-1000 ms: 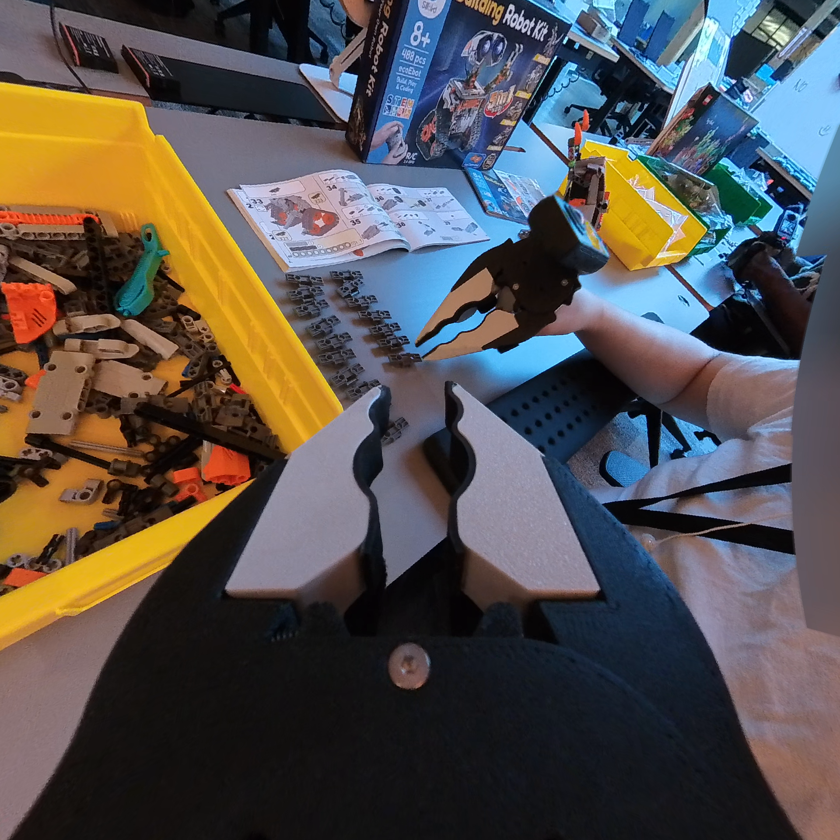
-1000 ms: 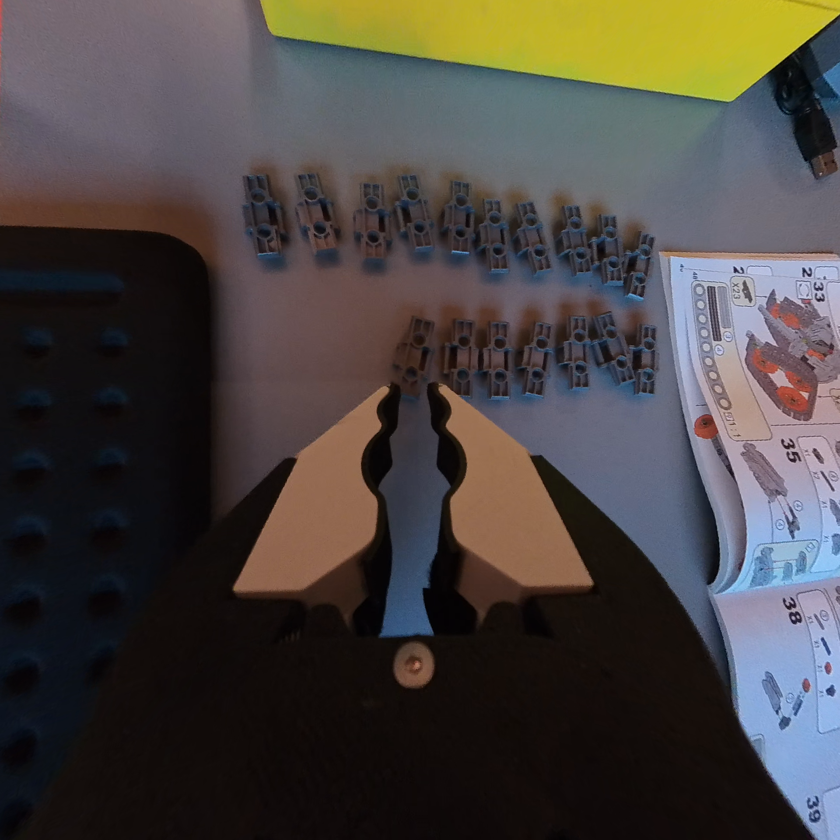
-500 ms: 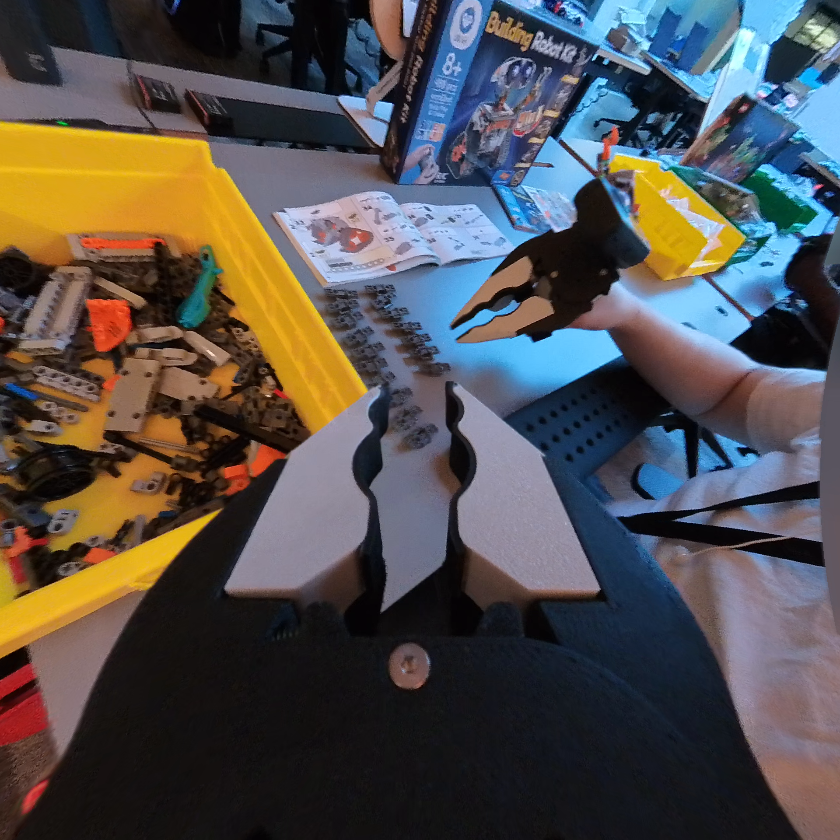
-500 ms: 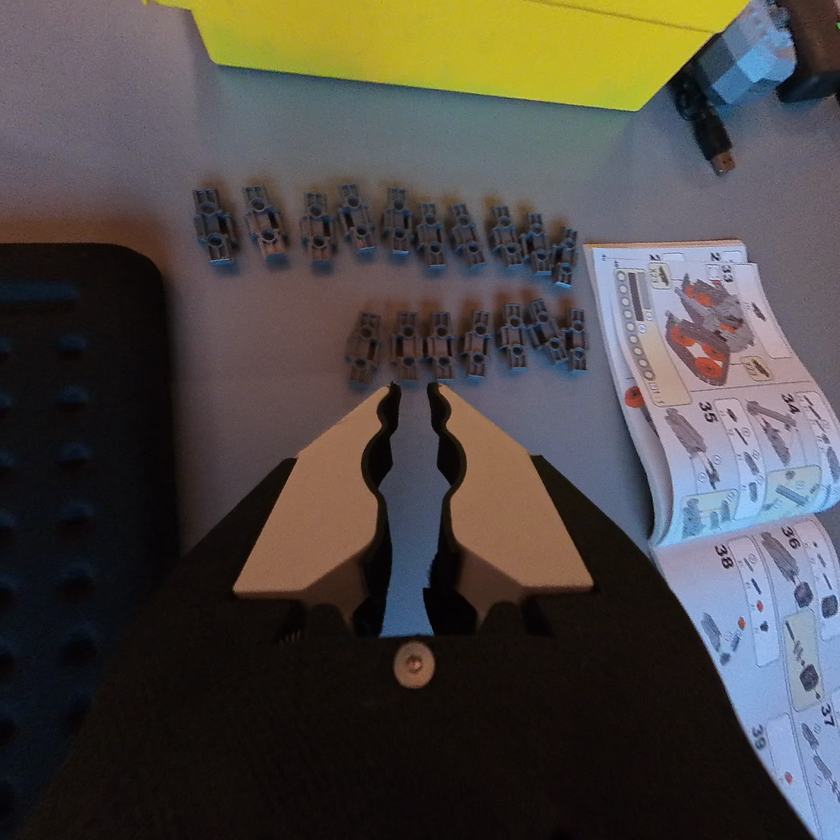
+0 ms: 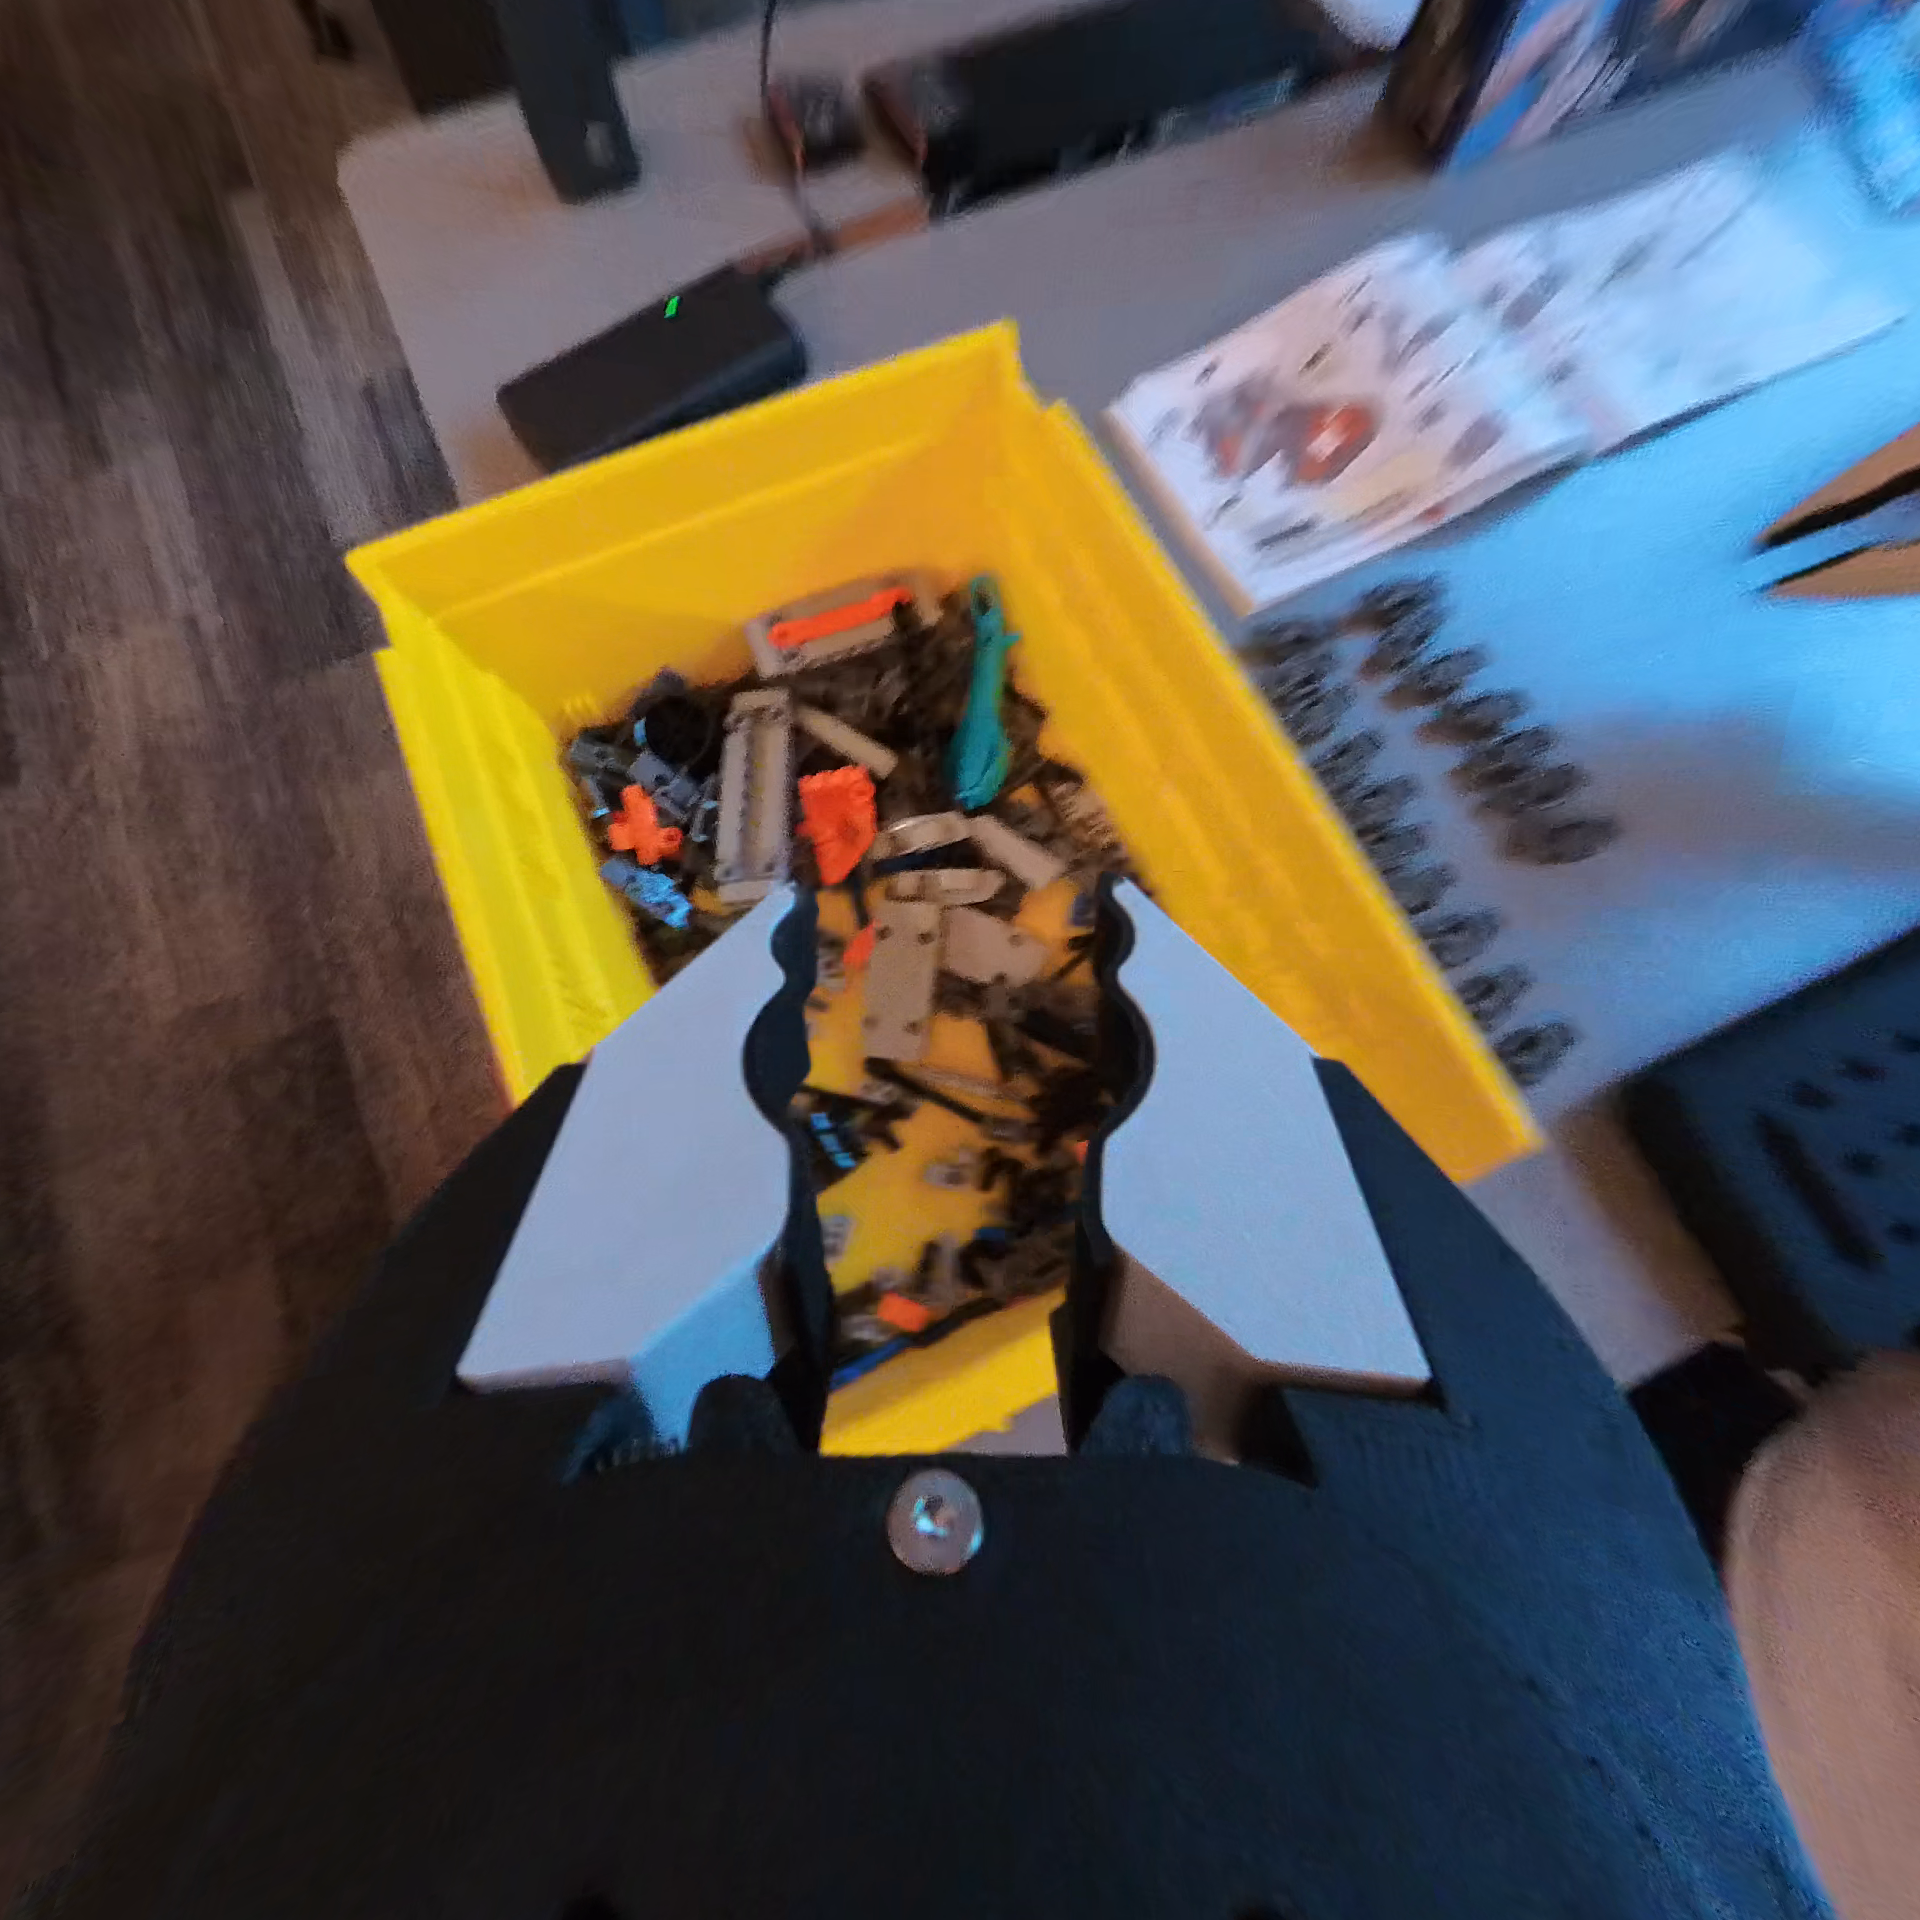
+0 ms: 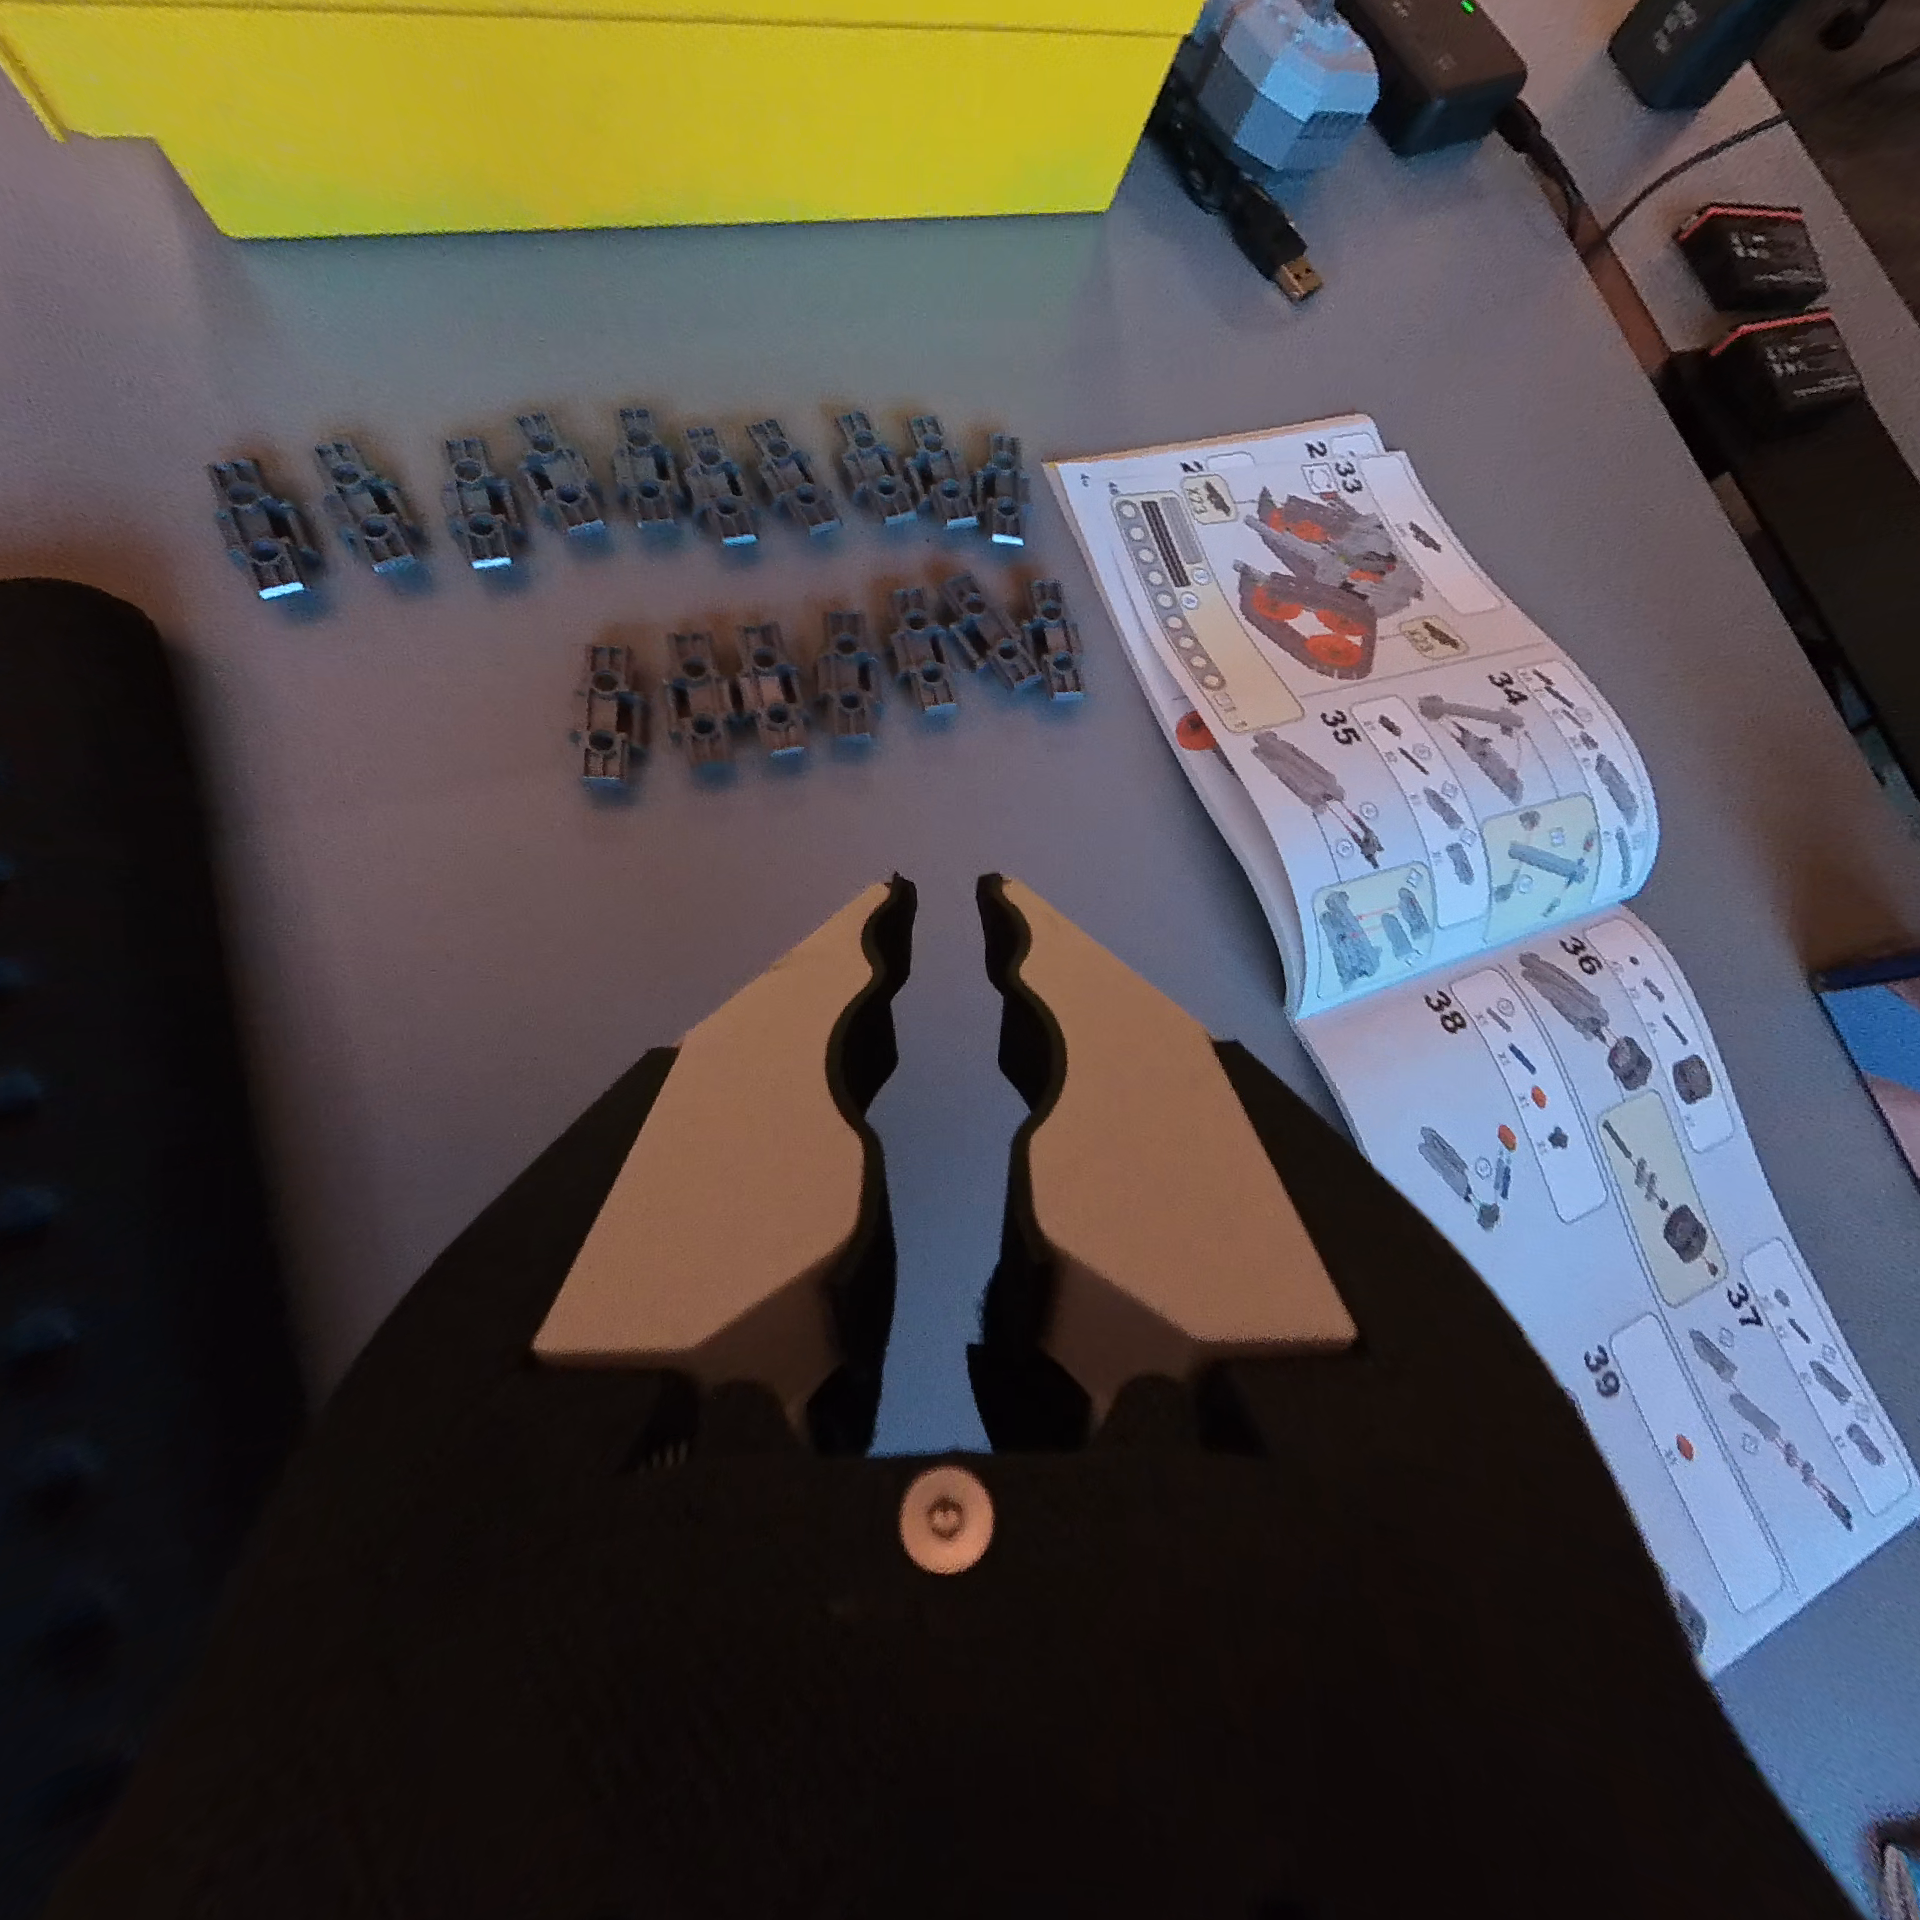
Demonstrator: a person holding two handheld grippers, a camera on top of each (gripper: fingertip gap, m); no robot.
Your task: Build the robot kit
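My left gripper (image 5: 951, 894) is open and empty, held above a yellow bin (image 5: 1226, 748) full of loose grey, black and orange building parts (image 5: 831, 821); the view is blurred. My right gripper (image 6: 945, 883) is open a little and empty, above the grey table (image 6: 520, 935). Two rows of small grey track links (image 6: 831, 681) lie just beyond its tips, the nearest one (image 6: 611, 712) ahead and to the left. The rows also show in the left wrist view (image 5: 1455, 790), right of the bin.
An open instruction booklet (image 6: 1455, 935) lies to the right of the links. The yellow bin's wall (image 6: 623, 114) stands beyond them. A grey motor block with a USB cable (image 6: 1273, 94) and black boxes (image 6: 1756, 260) lie at the back right. A black perforated chair seat (image 6: 73, 1143) is on the left. My hands' fingertips stand some 35 cm from each other.
My left gripper swung left over the yellow bin and opened wider. My right gripper pulled back from the rows of links, which now lie farther from its tips.
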